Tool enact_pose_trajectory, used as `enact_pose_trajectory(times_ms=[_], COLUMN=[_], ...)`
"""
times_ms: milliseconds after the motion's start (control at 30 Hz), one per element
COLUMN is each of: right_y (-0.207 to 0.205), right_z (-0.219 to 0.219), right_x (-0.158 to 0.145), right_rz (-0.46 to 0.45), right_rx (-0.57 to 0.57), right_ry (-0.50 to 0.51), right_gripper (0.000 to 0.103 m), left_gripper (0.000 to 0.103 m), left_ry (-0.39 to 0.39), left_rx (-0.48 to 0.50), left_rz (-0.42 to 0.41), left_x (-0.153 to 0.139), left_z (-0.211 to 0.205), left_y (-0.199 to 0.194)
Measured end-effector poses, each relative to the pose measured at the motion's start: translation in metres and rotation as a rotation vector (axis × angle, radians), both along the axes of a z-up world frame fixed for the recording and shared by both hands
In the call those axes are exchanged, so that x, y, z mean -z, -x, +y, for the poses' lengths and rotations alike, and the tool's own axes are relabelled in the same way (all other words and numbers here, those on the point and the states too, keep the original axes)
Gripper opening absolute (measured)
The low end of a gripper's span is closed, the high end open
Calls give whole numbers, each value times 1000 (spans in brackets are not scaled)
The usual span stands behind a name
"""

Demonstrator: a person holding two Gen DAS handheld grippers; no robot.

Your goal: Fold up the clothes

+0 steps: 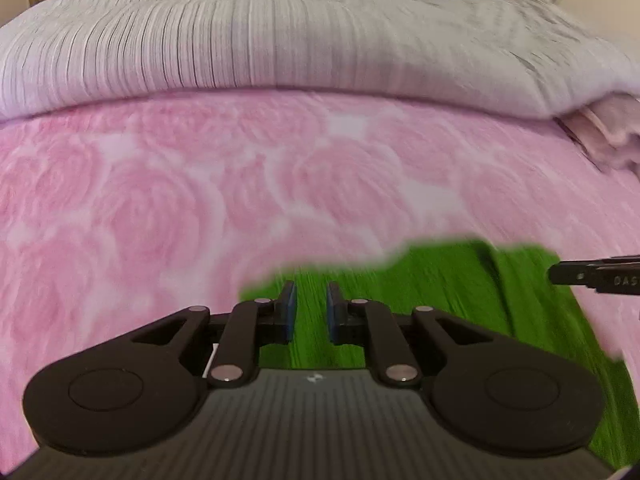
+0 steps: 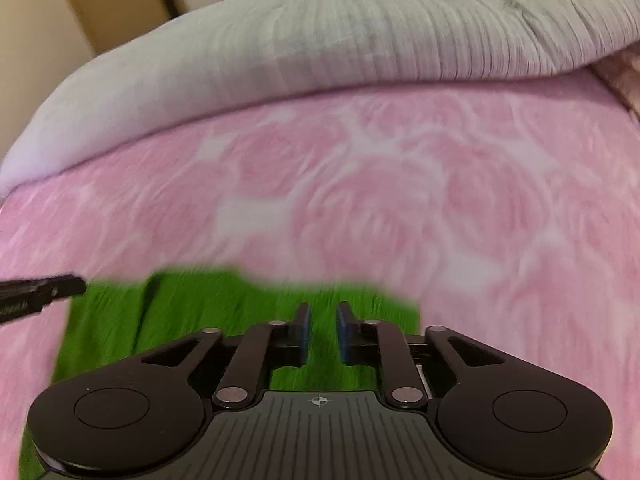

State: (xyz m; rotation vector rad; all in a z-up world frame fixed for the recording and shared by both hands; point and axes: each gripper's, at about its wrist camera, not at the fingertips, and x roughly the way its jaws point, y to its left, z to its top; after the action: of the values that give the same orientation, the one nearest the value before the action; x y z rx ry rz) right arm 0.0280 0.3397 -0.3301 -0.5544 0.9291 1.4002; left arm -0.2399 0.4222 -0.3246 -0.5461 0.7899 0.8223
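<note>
Bed surface, both wrist views, some motion blur

- Green garment (image 1: 440,300) lies flat on a pink rose-patterned blanket (image 1: 200,200), at the near edge of the bed below both tools. Fabric is bright green with a fine ribbed or crinkled texture; one darker lengthwise crease or fold line runs through it. Far edge of the cloth is uneven. What kind of garment it is cannot be told from here

- Left gripper (image 1: 311,306): jaws a little apart, blue pads facing each other with a clear gap; green cloth visible through the gap but below it, nothing pinched. Released, hovering over the garment's left part

- Right gripper (image 2: 322,326): jaws parted, gap plain between the blue pads, cloth seen beneath and not caught. Released, over the garment's right part, near its right edge

- Each tool shows in the other's view as a dark fingertip at the frame edge: the right one at the far right of the left view (image 1: 592,276), the left one at the far left of the right view (image 2: 40,292), both above the green cloth

- Behind the pink blanket, a thick grey-lilac ribbed quilt (image 2: 360,40) is folded or bunched across the far side of the bed

- Pale wall and wooden furniture beyond, blurred
</note>
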Motion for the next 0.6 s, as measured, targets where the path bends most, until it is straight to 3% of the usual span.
enact_pose_trajectory(times_ms=[33, 133, 267, 333, 433, 533, 600], right_y=[5, 25, 33, 28, 19, 11, 10], right_z=[-13, -73, -159, -195, -239, -272, -281], right_x=[0, 12, 17, 13, 6, -2, -9], right_rz=[-10, -158, -298, -289, -258, -207, -179], right_rx=[-24, -88, -106, -71, -5, 62, 93], right_ry=[13, 57, 29, 56, 118, 187, 204], right_gripper=[25, 27, 32, 32, 42, 44, 44], left_gripper=[10, 11, 14, 15, 15, 14, 14], left_ry=[5, 12, -21, -6, 42, 70, 68], left_rx=[20, 58, 11, -41, -121, -182, -202], left_rz=[13, 100, 160, 172, 200, 221, 186], left_x=[1, 13, 15, 10, 2, -11, -24], left_z=[-20, -80, -153, -179, -209, -229, -239], left_y=[7, 30, 76, 101, 133, 148, 151])
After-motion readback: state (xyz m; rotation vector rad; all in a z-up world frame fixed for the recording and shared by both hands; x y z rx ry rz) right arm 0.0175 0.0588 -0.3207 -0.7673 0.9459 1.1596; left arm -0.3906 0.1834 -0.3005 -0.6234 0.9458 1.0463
